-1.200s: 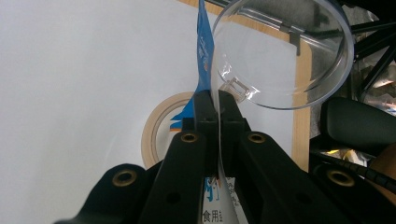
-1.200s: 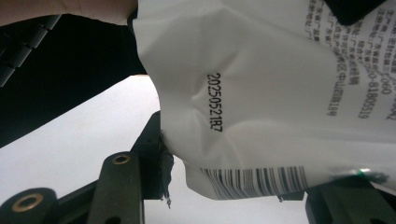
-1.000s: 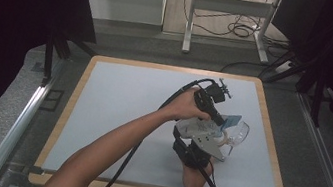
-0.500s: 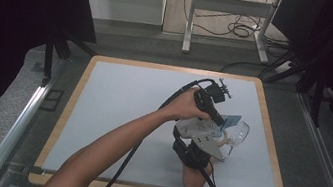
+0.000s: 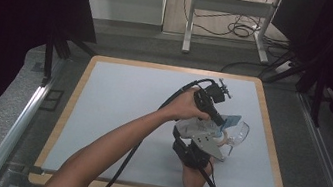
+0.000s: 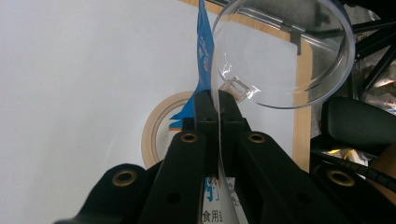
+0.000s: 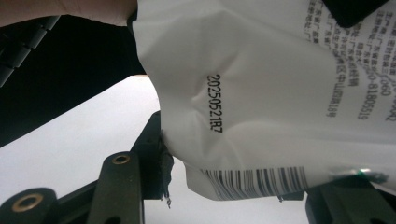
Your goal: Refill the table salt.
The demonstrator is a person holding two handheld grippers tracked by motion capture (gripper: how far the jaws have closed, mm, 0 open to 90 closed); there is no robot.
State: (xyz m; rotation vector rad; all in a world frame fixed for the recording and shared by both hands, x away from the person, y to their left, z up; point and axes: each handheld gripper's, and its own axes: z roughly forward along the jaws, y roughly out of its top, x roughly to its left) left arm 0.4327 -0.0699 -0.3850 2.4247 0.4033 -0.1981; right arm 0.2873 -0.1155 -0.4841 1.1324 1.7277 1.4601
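Your left tongs (image 6: 218,100) are pinched shut on the top edge of the white packet (image 7: 280,93), and the right tongs (image 7: 233,186) clamp its lower part, above the tabletop's (image 5: 128,97) right side (clear bowl (image 6: 285,51) just beyond). You seem mid-tear; next, pull apart steadily.

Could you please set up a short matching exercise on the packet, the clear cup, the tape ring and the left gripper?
Things:
1. packet
2. clear cup
3. tape ring
4. left gripper

States:
A. lies flat on the white mat
B. white, printed with a barcode
C. see-through, round rim
D. black jaws shut on the packet's thin edge

Pairs: 1-B, 2-C, 3-A, 4-D
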